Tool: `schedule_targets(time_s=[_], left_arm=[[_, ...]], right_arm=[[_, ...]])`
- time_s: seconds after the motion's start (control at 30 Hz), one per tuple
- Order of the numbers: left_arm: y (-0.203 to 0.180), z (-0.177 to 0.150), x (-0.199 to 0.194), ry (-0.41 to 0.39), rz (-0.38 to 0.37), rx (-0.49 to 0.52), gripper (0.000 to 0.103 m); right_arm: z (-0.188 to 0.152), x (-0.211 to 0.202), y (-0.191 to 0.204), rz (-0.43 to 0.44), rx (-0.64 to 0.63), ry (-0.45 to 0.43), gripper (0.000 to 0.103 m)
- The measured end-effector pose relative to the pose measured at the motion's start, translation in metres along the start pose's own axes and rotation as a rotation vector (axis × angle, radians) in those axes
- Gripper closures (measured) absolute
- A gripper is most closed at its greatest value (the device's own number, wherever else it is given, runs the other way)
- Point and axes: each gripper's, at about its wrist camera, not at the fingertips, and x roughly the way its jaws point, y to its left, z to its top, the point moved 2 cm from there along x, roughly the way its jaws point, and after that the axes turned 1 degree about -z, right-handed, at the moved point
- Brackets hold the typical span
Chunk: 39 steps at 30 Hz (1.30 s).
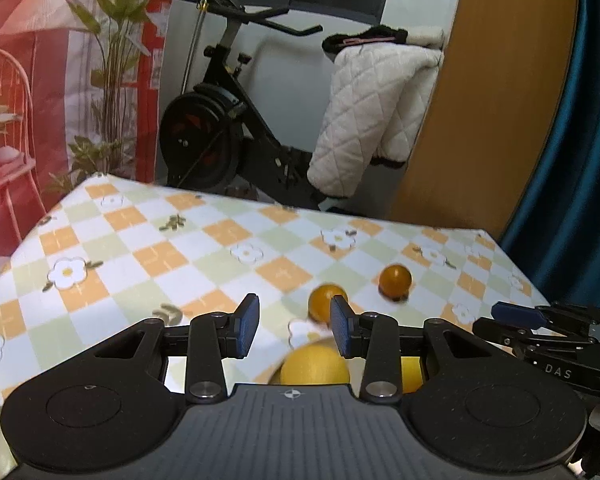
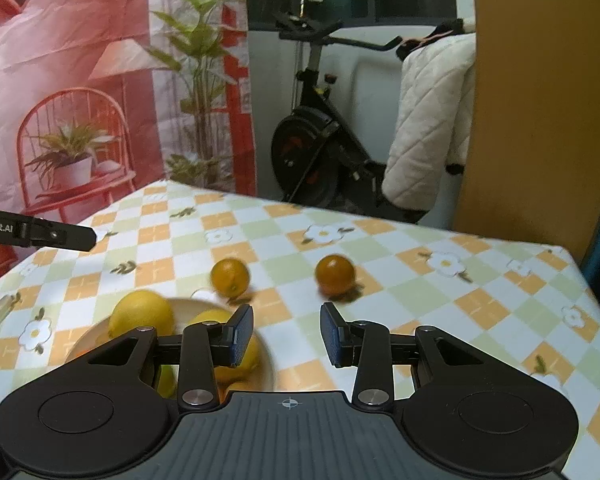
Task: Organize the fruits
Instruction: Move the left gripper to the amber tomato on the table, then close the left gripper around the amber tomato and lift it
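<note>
Orange skin, round and smooth: two small oranges sit loose on the checked tablecloth (image 2: 420, 304), the nearer orange (image 2: 230, 277) just beside the bowl (image 2: 269, 364), the farther orange (image 2: 335, 274) apart to its right. My read: light, firm, slightly springy, prone to rolling, so pinch each across its widest middle, gently, pads square on. Yellow lemons (image 2: 142, 314) already lie in the bowl, heavier I'd guess, with thicker rind. Left gripper (image 1: 294, 326) hangs above the bowl, jaws parted a little with nothing between them; right gripper (image 2: 286, 334) likewise, empty and slightly apart, short of the farther orange. Readable writing: "DAS" on the right gripper's side in the left view, "Robot.AI" on the left gripper's arm in the right view.
</note>
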Motion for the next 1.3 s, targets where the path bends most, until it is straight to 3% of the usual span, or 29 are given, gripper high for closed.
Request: schedule_targets(time_s=[0.57, 1.07, 1.3], left_arm=[[0.003, 0.030, 0.021, -0.068, 0.027, -0.016, 0.062], [0.010, 0.034, 0.082, 0.049, -0.008, -0.041, 0.062], [0.008, 0.029, 0.104, 0.107, -0.032, -0.038, 0.062]], right_arm=[[0.029, 0.018, -0.030, -0.043, -0.003, -0.047, 0.068], [0.032, 0.099, -0.048, -0.016, -0.020, 0.045, 0.067], [0.025, 0.143, -0.052, 0.003, -0.012, 0.109, 0.057]])
